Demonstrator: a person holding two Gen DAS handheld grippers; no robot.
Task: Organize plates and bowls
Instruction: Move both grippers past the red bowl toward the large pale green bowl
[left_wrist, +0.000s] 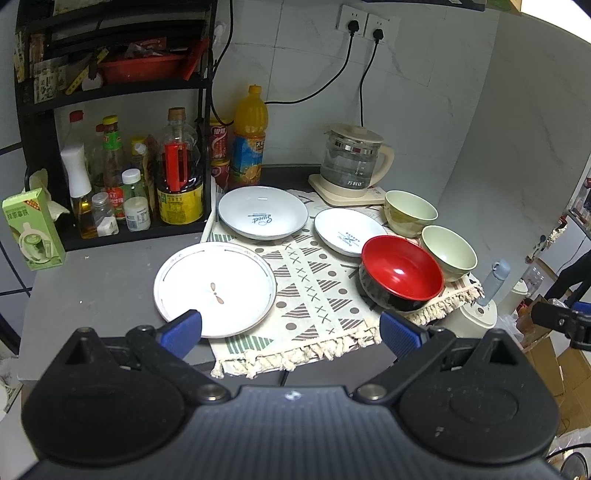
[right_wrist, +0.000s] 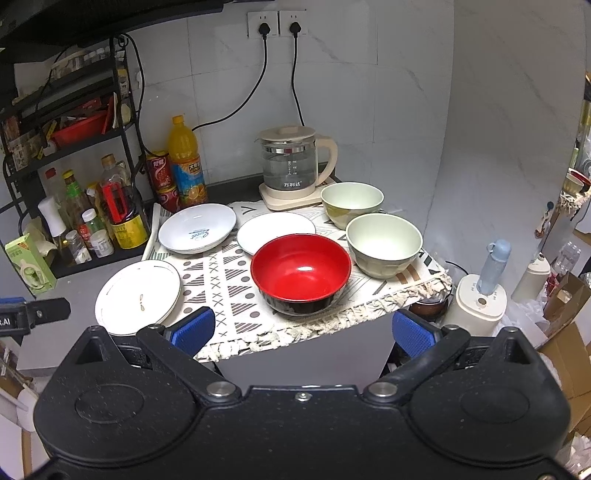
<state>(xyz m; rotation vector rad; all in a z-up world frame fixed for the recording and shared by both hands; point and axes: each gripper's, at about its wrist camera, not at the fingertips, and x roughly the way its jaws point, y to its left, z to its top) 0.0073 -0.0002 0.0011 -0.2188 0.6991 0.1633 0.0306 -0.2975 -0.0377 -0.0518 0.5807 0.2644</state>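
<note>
Three white plates lie on the counter: a large one with a small motif (left_wrist: 215, 288) (right_wrist: 137, 295) at the front left, a deep one with blue script (left_wrist: 263, 216) (right_wrist: 197, 228) behind it, and a smaller one (left_wrist: 347, 230) (right_wrist: 275, 230) partly under the red bowl (left_wrist: 402, 277) (right_wrist: 301, 272). Two pale green bowls (left_wrist: 448, 251) (left_wrist: 410, 212) (right_wrist: 384, 243) (right_wrist: 351, 203) stand at the right. My left gripper (left_wrist: 290, 330) is open and empty, above the front edge near the large plate. My right gripper (right_wrist: 302, 330) is open and empty, in front of the red bowl.
A patterned fringed cloth (left_wrist: 314, 295) covers the counter (left_wrist: 96, 288). A glass kettle (left_wrist: 351, 162) stands at the back. A black rack with bottles (left_wrist: 110, 177), an orange juice bottle (left_wrist: 249, 136) and a green carton (left_wrist: 31, 229) stand at the left. Cords hang from wall sockets (left_wrist: 365, 22).
</note>
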